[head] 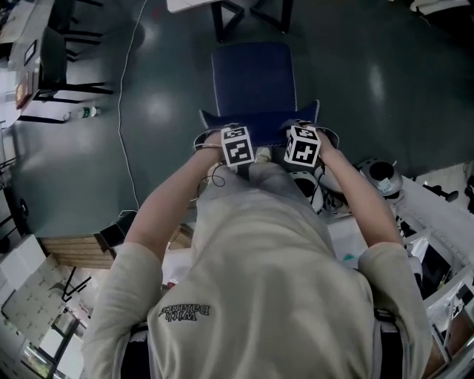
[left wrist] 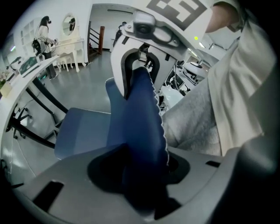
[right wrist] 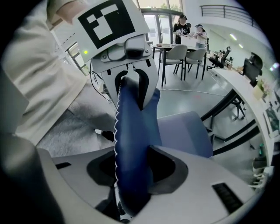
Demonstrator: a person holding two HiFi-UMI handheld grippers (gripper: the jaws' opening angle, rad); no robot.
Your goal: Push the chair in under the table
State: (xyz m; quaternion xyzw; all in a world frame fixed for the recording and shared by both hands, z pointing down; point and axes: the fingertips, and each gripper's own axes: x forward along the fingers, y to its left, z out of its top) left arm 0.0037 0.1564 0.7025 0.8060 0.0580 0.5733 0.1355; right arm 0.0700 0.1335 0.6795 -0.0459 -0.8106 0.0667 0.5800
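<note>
Head view, chair: the blue chair (head: 252,74) is at upper centre, right in front of me. Its seat (head: 250,66) points at the table (head: 194,4) on the top edge, and it's out on the dark floor (head: 370,89), not under the table yet.
Head view, grippers: the left gripper (head: 234,138) and right gripper (head: 301,136) sit side by side on the top edge of the back (head: 259,118), just above mid-frame.
Left gripper view, jaws: clamped on the back, which runs up the middle of the frame between them. The right gripper grips the same edge higher up in the frame.
Left gripper view, seat: centre left, beyond the back.
Right gripper view, jaws: same deal here, closed on the back with its white-stitched edge on the left side. The left gripper is on that edge further up.
Right gripper view, seat: centre right.
</note>
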